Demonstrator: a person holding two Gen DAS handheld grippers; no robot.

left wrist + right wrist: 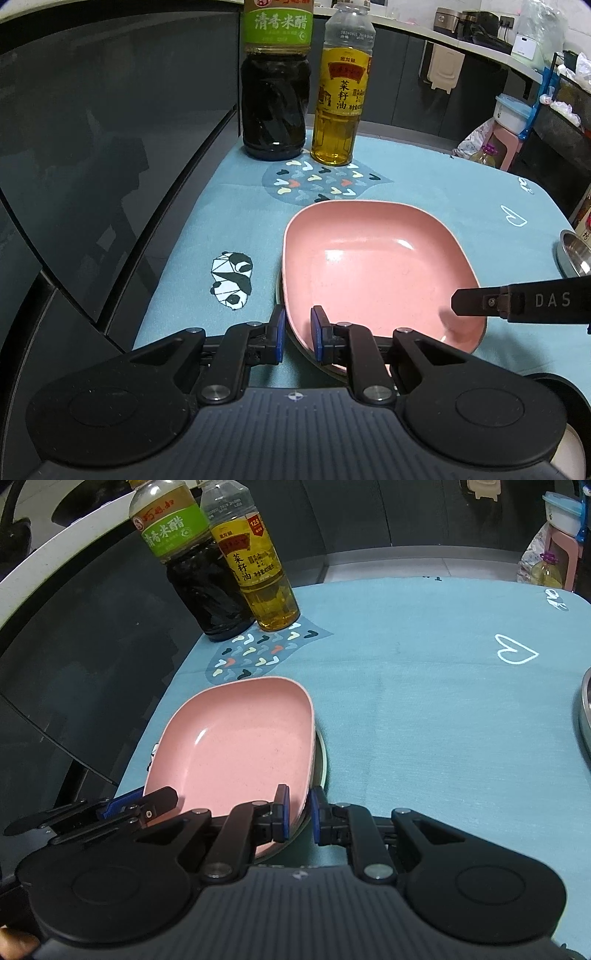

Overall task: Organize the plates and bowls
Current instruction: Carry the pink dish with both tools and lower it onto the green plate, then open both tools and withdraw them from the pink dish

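Left gripper (297,334) sits at the near edge of the table, jaws narrow and clamped on the near-left rim of the pink plate (373,266), one blue pad inside the rim, one outside. Right gripper (298,814) grips the same plate's near-right rim, jaws also narrow, pads either side of the rim. The pink plate rests on another dish w/ a pale green rim (322,764), which peeks out just beside it on the right in the right wrist view. Both lie on the blue tablecloth (424,709), near the table's left edge. A panda print (232,278) shows just left of the plate. At the right edge, a steel bowl (576,253), well apart. Farther back, near the far left corner, a dark vinegar bottle (275,99) and an oil bottle (340,99) stand upright, just beside each other.
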